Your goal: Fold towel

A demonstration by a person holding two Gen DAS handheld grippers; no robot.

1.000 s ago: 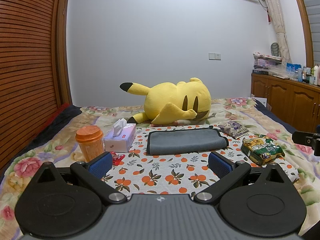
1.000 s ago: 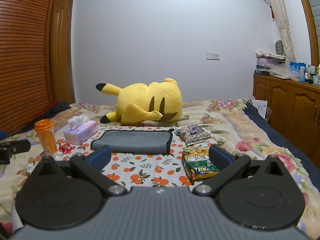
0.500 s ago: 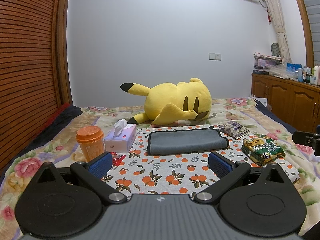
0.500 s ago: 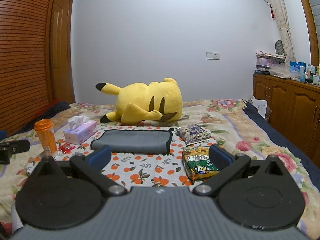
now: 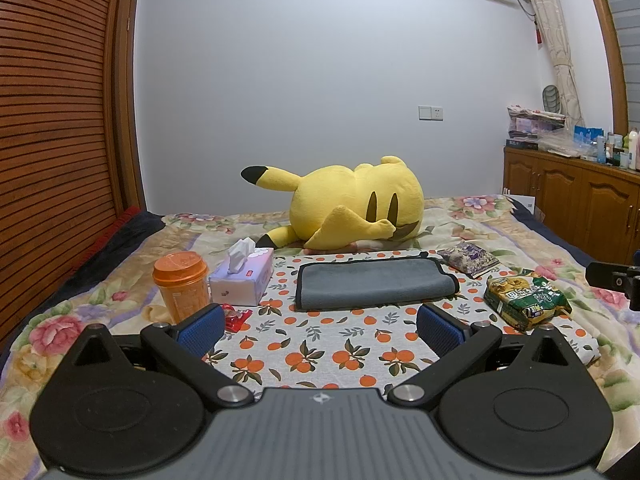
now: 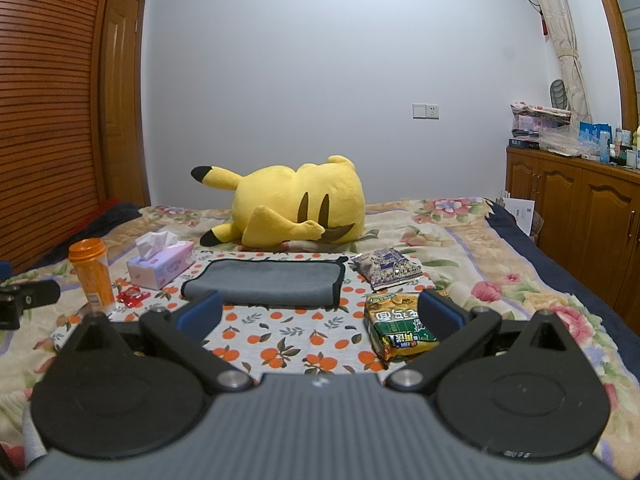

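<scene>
The grey towel [image 5: 374, 282] with black edging lay folded and flat. It rested on the orange-print cloth [image 5: 320, 344].

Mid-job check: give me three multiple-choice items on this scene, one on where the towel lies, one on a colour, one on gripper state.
1. The towel lies:
A. on the orange-print cloth
B. on the cabinet
C. on the plush

2. The cup beside the tissue box is:
A. blue
B. orange
C. white

3. The left gripper and right gripper are:
A. both shut on the towel
B. one open, one shut
C. both open, holding nothing

Key: 1 A, it rests flat on the print cloth; 2 B, lid and body are orange; 3 C, the fingers stand wide apart, short of the towel.
</scene>
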